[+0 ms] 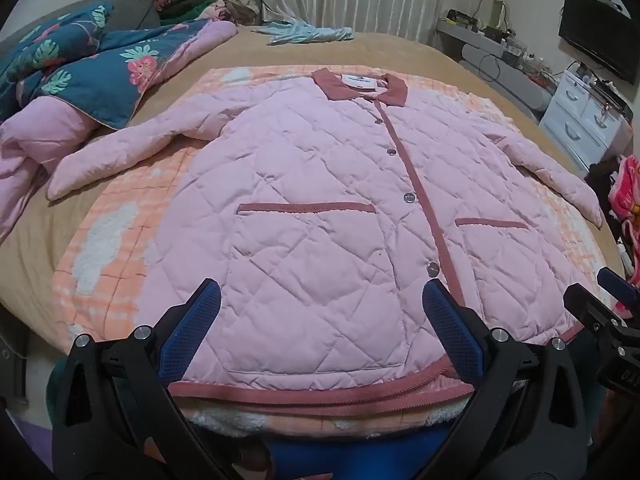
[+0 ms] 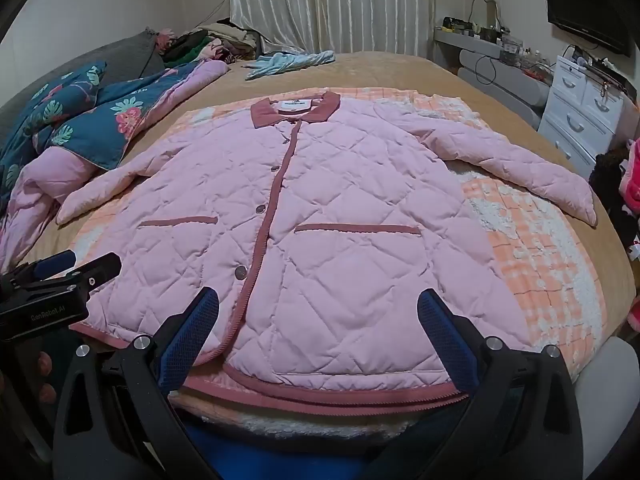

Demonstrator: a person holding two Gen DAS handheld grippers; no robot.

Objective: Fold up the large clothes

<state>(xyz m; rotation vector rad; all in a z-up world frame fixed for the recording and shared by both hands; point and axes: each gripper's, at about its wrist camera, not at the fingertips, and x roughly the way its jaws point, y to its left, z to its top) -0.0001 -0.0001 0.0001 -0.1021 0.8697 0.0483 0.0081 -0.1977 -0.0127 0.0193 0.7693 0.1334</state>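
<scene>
A pink quilted jacket (image 1: 320,208) with dark-pink collar, trim and two pockets lies flat and buttoned, front up, on an orange checked blanket (image 1: 108,256) on the bed. Both sleeves spread out to the sides. It also shows in the right wrist view (image 2: 332,240). My left gripper (image 1: 320,320) is open and empty, above the jacket's bottom hem left of the button line. My right gripper (image 2: 318,320) is open and empty, above the hem on the right half. Each gripper shows at the other view's edge.
A blue floral quilt (image 1: 92,64) with pink lining is bunched at the left of the tan bed (image 1: 432,56). A light-blue garment (image 1: 308,34) lies at the far end. White drawers (image 1: 584,116), a cluttered desk and a TV stand right.
</scene>
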